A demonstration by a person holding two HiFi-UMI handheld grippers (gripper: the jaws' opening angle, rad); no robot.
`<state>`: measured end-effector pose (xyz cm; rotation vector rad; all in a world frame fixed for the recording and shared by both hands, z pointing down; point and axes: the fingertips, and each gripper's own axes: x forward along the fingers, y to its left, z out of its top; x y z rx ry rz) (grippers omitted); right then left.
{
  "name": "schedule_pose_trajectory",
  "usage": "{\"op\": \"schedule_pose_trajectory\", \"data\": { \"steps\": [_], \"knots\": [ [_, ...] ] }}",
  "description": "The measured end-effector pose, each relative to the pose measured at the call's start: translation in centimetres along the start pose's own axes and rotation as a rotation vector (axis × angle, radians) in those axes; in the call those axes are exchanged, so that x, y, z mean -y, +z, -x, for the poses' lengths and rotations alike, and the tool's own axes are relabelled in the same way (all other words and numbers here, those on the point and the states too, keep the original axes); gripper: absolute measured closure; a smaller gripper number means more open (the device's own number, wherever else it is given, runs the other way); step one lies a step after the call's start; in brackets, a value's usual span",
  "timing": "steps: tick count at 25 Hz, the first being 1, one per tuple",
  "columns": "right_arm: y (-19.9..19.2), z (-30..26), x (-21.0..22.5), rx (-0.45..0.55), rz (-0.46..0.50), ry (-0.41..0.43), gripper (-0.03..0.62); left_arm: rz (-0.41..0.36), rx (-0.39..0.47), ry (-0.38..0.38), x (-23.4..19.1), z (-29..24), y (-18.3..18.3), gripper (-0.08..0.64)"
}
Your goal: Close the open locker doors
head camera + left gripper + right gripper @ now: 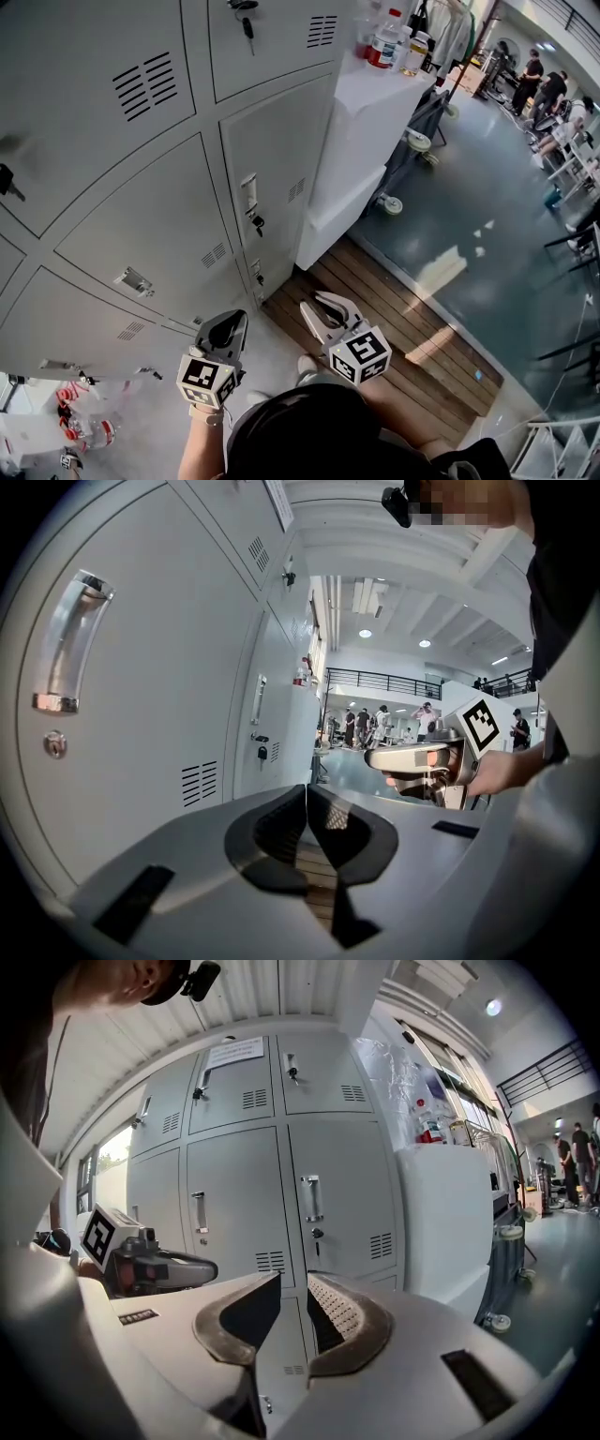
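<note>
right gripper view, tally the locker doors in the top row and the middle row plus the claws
top-row locker doors: 3
middle-row locker doors: 3
claws: 2
total: 8

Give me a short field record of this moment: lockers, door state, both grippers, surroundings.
lockers: grey metal bank, vented doors with handles
doors: every door in view looks shut flush; none seen ajar
key: one hangs in an upper door's lock
left gripper: jaws together, nothing between them
right gripper: jaws slightly apart, empty, facing the lockers
beside lockers: white cabinet with bottles on top
floor: wooden planks at the lockers' foot
</note>
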<state>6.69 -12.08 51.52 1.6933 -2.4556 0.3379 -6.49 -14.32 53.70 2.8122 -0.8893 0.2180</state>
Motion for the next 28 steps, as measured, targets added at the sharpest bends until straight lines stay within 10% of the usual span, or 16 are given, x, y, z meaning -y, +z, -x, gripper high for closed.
{"op": "schedule_pose_trajectory", "data": {
  "steps": [28],
  "knots": [
    [-1.7,-0.9,-0.4,0.004,-0.077,0.088,0.488,-0.014,-0.052,0.052,0.1,1.0,-0.9,0.537]
  ]
}}
